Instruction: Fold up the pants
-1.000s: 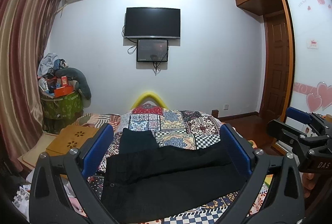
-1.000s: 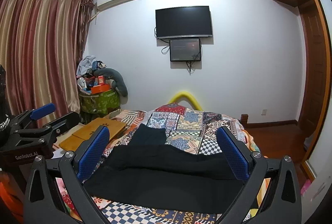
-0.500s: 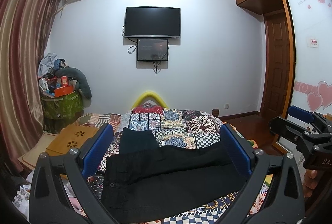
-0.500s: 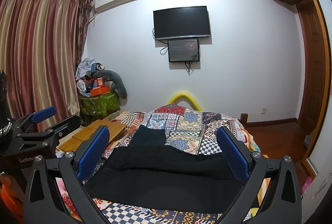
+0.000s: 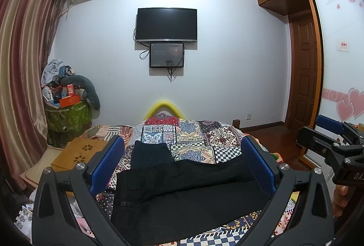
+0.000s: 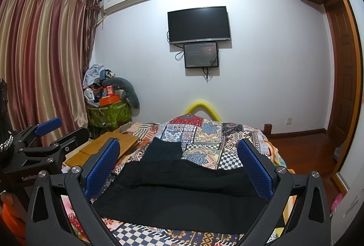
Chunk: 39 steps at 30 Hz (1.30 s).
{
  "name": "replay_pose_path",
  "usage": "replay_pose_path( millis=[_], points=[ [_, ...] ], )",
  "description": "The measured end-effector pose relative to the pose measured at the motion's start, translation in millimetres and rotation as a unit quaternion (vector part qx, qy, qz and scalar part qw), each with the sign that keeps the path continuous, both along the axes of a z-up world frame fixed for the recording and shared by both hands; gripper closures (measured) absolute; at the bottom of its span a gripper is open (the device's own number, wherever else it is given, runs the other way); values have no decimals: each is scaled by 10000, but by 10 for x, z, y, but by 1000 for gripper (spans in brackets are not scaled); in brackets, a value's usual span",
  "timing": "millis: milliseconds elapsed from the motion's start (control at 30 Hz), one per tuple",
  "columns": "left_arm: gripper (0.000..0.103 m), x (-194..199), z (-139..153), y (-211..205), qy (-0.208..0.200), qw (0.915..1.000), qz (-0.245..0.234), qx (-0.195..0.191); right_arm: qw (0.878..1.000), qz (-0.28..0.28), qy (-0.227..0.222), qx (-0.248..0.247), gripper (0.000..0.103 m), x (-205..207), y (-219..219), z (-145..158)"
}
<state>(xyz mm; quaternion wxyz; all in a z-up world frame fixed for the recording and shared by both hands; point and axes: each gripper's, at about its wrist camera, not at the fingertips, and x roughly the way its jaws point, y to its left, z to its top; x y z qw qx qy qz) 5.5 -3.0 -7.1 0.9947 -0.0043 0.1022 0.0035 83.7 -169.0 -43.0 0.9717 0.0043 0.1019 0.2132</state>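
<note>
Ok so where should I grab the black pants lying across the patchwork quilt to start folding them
Probably take the black pants at both ends: the left gripper on the buttoned waistband end at left, the right gripper on the leg end at right. Come in from the near edge of the patchwork quilt; the pants lie flat crosswise, so both near corners look exposed.

My two views are evenly lit by soft indoor light from above, sharp throughout. Fisheye bending curves the striped red-gold curtain (image 6: 43,59) and wooden door (image 5: 303,68); corners go black. The black fabric pants (image 5: 182,196) lose detail.
</note>
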Motion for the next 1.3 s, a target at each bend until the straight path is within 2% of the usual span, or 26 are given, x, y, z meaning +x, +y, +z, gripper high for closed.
replay_pose_path(
  millis=[900, 1133, 1300],
  points=[
    [0, 37, 34, 31, 10, 10000, -28, -30, 10000, -17, -24, 7, 1, -17, 25, -1],
    [0, 302, -24, 131, 197, 9996, -137, -144, 9999, -57, 81, -30, 1, 133, 52, -33],
    [0, 653, -79, 225, 363, 9993, -12, 45, 9997, -77, 181, -120, 1, 354, 100, -97]
  ],
)
